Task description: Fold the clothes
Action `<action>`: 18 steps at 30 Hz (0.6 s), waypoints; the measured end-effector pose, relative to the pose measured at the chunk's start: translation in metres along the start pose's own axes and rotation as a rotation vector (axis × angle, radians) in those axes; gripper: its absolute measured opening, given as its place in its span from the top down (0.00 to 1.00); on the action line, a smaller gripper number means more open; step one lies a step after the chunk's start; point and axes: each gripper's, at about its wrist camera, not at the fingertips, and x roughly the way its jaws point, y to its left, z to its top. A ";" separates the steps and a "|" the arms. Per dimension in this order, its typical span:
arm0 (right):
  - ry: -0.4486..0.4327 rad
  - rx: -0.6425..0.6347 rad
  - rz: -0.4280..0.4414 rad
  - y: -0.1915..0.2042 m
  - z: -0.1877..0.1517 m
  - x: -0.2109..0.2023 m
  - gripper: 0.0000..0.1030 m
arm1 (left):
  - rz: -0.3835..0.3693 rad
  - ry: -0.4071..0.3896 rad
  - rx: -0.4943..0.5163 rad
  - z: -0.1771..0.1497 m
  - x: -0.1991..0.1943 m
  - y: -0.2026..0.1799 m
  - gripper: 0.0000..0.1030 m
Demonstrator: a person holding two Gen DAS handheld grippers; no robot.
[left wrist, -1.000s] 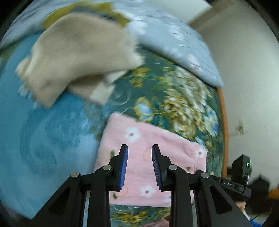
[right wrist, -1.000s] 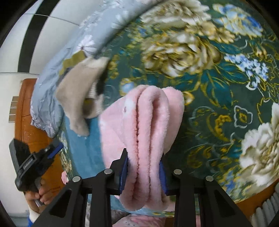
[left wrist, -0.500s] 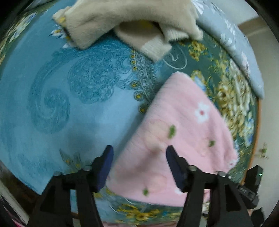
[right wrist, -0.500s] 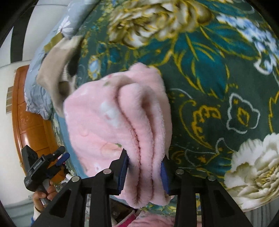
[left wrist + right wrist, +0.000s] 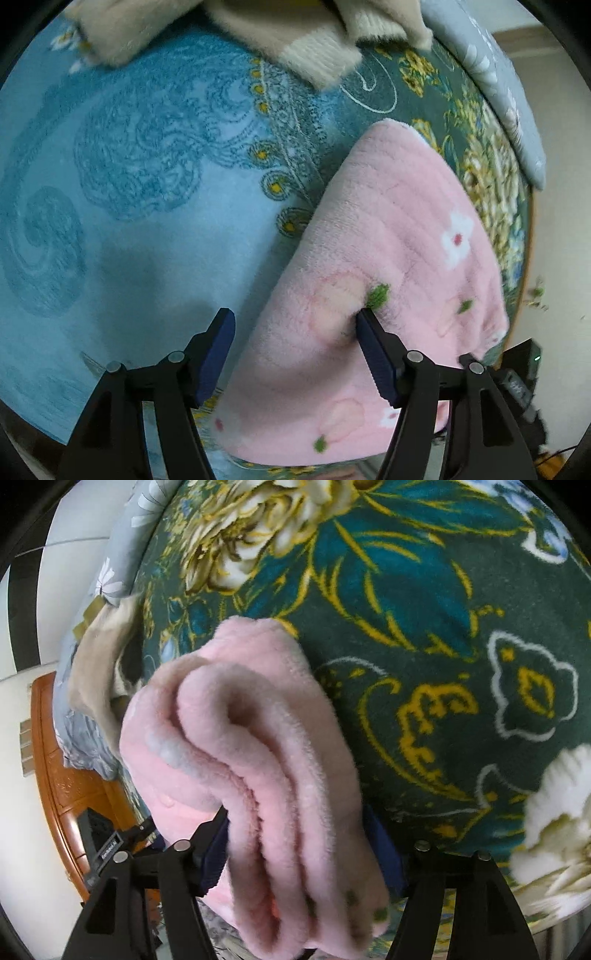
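A folded pink fleece garment [image 5: 388,280] with white flowers lies on the patterned bedspread [image 5: 129,177]. My left gripper [image 5: 295,354] is open; its right finger presses into the pink fleece and its left finger hangs over the blue bedspread beside the garment's edge. In the right wrist view the garment's thick folded layers [image 5: 266,775] fill the gap of my right gripper [image 5: 299,853], whose jaws have spread wide and no longer pinch it.
A beige garment [image 5: 288,40] lies crumpled at the far side of the bed; it also shows in the right wrist view [image 5: 99,657]. A grey floral pillow [image 5: 495,85] lies far right. The wooden bed frame [image 5: 62,775] edges the bed.
My left gripper opened wide and came down onto the pink garment's near edge. My right gripper's jaws spread apart, loosening their pinch on the folded layers.
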 end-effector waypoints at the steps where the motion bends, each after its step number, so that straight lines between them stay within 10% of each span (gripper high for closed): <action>1: -0.006 -0.008 -0.010 0.004 -0.001 -0.001 0.45 | -0.038 0.002 -0.017 -0.001 0.000 0.001 0.34; 7: -0.027 -0.063 -0.069 0.025 -0.008 -0.009 0.60 | -0.061 0.018 -0.009 -0.007 0.002 0.002 0.35; 18: -0.061 -0.101 -0.038 0.061 -0.020 -0.042 0.63 | -0.041 -0.011 -0.008 -0.018 -0.020 -0.011 0.72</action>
